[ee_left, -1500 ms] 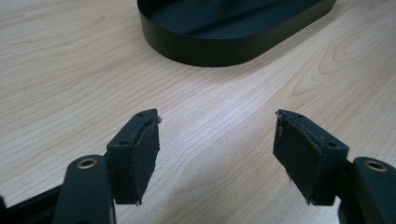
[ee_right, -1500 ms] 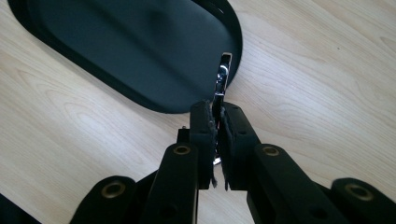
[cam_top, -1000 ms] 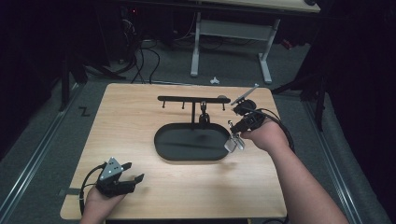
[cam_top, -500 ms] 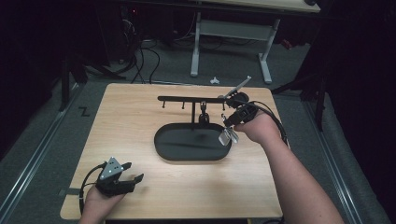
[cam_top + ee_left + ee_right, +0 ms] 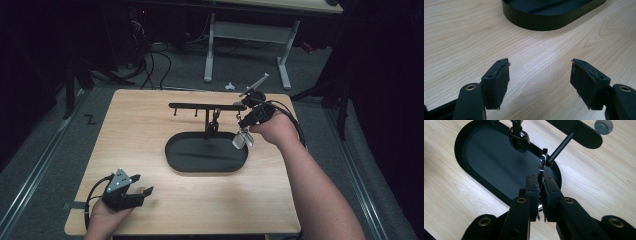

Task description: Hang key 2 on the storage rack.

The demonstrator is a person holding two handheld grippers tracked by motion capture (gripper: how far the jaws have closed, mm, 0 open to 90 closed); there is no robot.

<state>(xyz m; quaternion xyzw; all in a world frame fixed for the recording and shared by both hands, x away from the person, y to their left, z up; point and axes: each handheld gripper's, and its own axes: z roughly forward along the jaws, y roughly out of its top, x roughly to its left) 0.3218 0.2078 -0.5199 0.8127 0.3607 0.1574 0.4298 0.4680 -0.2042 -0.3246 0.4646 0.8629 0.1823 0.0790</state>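
Pinching metal keyring, right tool, above tray

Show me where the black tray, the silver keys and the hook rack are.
black tray [image 5: 200, 167]: high view, near rim.
silver keys [image 5: 242, 139]: high view, hanging bunch under the right gripper.
hook rack [image 5: 200, 106]: high view, horizontal bar.
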